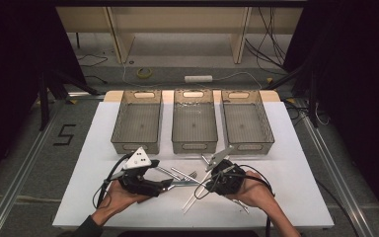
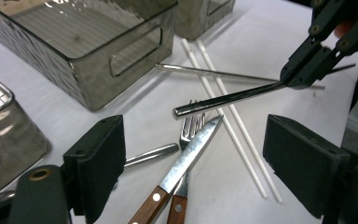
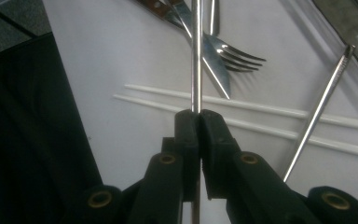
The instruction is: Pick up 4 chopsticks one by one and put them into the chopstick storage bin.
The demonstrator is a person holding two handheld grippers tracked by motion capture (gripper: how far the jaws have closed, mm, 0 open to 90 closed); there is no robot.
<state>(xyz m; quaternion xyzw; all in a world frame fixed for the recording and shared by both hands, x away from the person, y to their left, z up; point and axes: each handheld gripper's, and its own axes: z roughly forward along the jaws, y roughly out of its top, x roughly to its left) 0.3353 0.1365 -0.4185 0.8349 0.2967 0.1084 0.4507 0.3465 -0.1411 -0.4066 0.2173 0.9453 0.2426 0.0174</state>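
Black padded jaws of the left gripper [image 2: 200,172] fill the bottom of the left gripper view, set wide apart with nothing between the pads. Just beyond them lie a wooden-handled steel knife [image 2: 186,161] crossed over a wooden-handled steel fork [image 2: 189,130], plus two thin white plastic sticks [image 2: 233,121] running diagonally across the white table [image 2: 135,107].

Right gripper [image 3: 200,116] is clamped tight on a shiny round steel rod [image 3: 196,56], jaws pressed together around its end. In the left gripper view the same rod [image 2: 223,99] hangs lifted above the cutlery pile at upper right, free tip pointing toward frame centre. A second steel rod [image 2: 214,72] lies flat near the smoky clear plastic bin [image 2: 135,51] at upper left.

In the high view, three such bins [image 1: 194,146] sit in a row across the middle, all apparently empty; both hands work below them.

Step looks like sorting: carry the rod to a bin. Doing it well probably means keeping the pinch firm since the hold is at one end and the rod could swing, lifting clear of the fork tines, lowering inside the walls before releasing. Left gripper could pick the knife meanwhile.
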